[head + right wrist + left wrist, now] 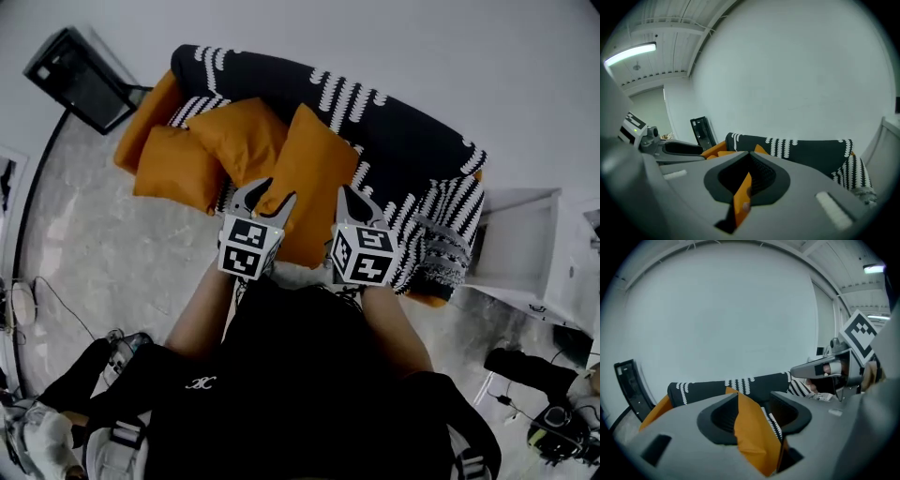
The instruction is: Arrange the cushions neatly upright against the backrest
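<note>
Left gripper: jaws apart, edge of large orange cushion loose between them. Right gripper: pinched tight on the same cushion's edge. Cushion lies tilted mid-seat on black patterned sofa.

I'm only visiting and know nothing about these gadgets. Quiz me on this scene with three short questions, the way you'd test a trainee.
1. True or false: the right gripper is shut on the edge of the big cushion.
2. Counting the big one, how many orange cushions lie on the sofa in the head view? A) one B) three C) five
3. Fill in: the left gripper has its jaws ____, with the big cushion between them.

Key
1. True.
2. B: the big one, a middle cushion and a left cushion.
3. Apart.
</note>
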The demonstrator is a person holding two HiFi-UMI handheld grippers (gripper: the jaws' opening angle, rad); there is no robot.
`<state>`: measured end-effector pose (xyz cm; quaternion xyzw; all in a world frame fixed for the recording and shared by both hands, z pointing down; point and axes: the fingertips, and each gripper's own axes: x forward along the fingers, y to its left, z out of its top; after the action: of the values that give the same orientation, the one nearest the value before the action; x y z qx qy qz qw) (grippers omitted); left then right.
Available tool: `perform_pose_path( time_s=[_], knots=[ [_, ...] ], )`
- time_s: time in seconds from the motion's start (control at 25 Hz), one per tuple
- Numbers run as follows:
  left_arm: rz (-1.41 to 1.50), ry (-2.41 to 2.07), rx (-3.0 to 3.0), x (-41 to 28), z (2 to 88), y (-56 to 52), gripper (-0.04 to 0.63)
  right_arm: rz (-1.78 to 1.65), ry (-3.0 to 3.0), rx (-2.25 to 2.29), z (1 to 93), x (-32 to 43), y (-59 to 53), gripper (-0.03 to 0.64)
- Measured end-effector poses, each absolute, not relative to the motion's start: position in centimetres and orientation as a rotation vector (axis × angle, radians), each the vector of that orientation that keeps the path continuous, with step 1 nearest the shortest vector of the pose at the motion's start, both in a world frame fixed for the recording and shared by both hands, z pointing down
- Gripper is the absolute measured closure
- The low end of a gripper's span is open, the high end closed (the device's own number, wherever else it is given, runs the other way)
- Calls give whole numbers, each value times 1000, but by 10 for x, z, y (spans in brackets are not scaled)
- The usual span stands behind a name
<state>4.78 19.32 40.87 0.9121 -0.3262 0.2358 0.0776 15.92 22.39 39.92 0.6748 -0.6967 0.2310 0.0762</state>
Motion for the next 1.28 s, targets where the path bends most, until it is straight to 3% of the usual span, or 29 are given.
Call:
perform_pose_path(
  time_s=[0.2, 0.44, 0.84, 1.28],
  knots=[
    [827, -751, 2850, 40, 421, 139, 359, 746, -1964, 2141, 403, 153, 192, 609],
    [1272, -279, 3059, 39, 480, 88, 302, 817, -1775, 2247, 420, 148, 177, 609],
    [1773, 487, 3127, 82, 577, 8, 221, 1169, -1426, 2321, 509, 119, 204, 602],
    [1891, 483, 3084, 155, 625, -83, 109, 1707, -1357, 2060, 653, 57, 237, 352]
  ],
)
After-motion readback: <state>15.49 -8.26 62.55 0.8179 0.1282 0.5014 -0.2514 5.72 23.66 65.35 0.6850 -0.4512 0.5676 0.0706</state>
